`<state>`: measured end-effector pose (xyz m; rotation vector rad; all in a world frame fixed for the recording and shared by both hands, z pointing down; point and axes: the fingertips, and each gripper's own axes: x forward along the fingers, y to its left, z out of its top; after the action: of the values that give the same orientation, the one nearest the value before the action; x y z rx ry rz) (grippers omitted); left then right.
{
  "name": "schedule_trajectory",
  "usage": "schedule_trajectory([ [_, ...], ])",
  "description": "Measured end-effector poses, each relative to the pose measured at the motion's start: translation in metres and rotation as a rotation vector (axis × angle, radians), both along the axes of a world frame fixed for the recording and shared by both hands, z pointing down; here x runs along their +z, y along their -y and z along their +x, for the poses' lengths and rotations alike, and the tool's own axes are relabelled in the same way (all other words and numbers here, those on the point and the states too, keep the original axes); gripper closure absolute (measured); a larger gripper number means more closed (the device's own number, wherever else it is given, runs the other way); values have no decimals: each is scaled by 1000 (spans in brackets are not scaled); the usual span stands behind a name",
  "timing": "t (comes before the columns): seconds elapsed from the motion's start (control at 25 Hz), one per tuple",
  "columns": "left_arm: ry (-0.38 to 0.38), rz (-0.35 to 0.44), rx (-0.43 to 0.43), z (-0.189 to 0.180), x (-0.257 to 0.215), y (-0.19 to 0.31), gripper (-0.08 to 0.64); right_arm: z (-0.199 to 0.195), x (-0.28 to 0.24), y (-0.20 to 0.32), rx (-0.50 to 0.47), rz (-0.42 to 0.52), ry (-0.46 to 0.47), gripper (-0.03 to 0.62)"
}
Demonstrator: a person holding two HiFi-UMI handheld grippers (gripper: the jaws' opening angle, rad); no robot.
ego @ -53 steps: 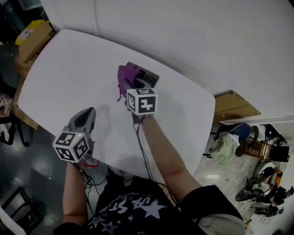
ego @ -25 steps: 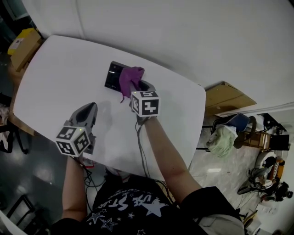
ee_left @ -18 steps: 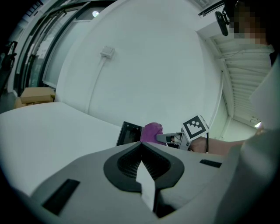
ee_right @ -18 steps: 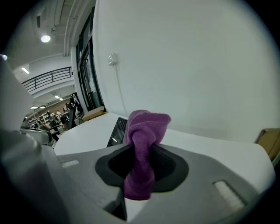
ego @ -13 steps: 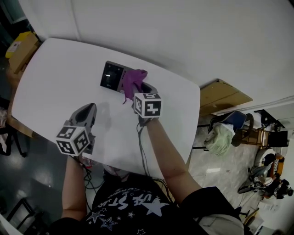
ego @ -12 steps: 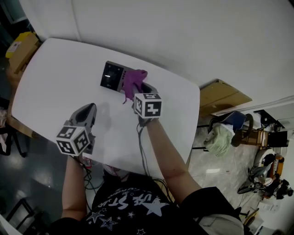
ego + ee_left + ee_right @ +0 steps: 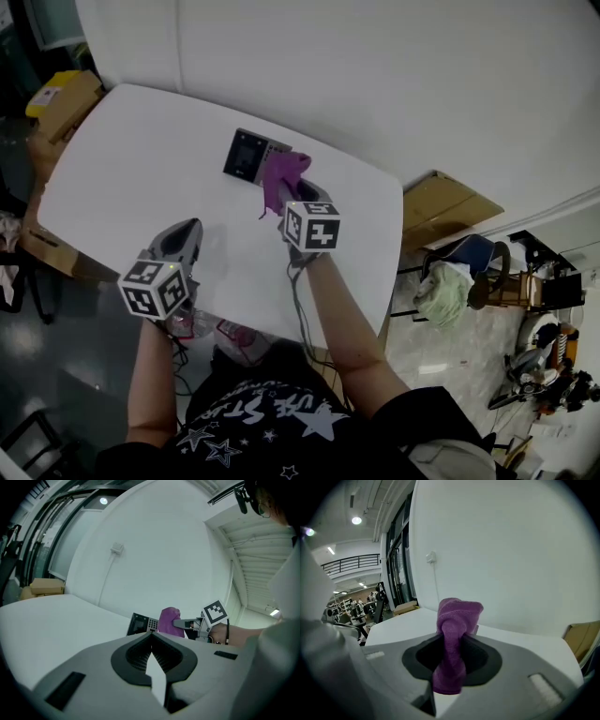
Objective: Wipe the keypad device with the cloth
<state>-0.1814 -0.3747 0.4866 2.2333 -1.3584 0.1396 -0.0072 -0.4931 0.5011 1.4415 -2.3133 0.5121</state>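
The keypad device (image 7: 249,154) lies flat at the far middle of the white table (image 7: 122,159), its dark screen end showing. My right gripper (image 7: 287,190) is shut on a purple cloth (image 7: 284,175), which rests over the device's right end. In the right gripper view the cloth (image 7: 453,634) stands bunched up out of the shut jaws of the right gripper (image 7: 451,649). My left gripper (image 7: 187,232) hovers over the table's near left part, apart from the device, shut with nothing in it. The left gripper view shows the device (image 7: 139,624), the cloth (image 7: 168,621) and the left gripper (image 7: 151,635).
Cardboard boxes (image 7: 62,101) stand off the table's left end and another box (image 7: 448,208) lies on the floor at the right. A chair with clothes (image 7: 448,286) is further right. A white wall (image 7: 375,84) runs behind the table.
My right gripper has drawn the cloth from the device's screen end to its other end, uncovering the screen. The left gripper has stayed about where it was.
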Motion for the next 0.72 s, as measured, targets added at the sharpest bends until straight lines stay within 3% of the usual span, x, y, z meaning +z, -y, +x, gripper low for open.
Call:
schedule_trajectory([
  [0.16, 27, 30, 22, -14, -10, -33, 552, -13, -17, -35, 13, 34, 14, 494],
  [0.48, 13, 52, 51, -44, -15, -93, 552, -32, -30, -111, 41, 56, 22, 494],
  [0.72, -11, 50, 89, -47, -12, -113, 552, -32, -36, -151, 77, 59, 36, 494],
])
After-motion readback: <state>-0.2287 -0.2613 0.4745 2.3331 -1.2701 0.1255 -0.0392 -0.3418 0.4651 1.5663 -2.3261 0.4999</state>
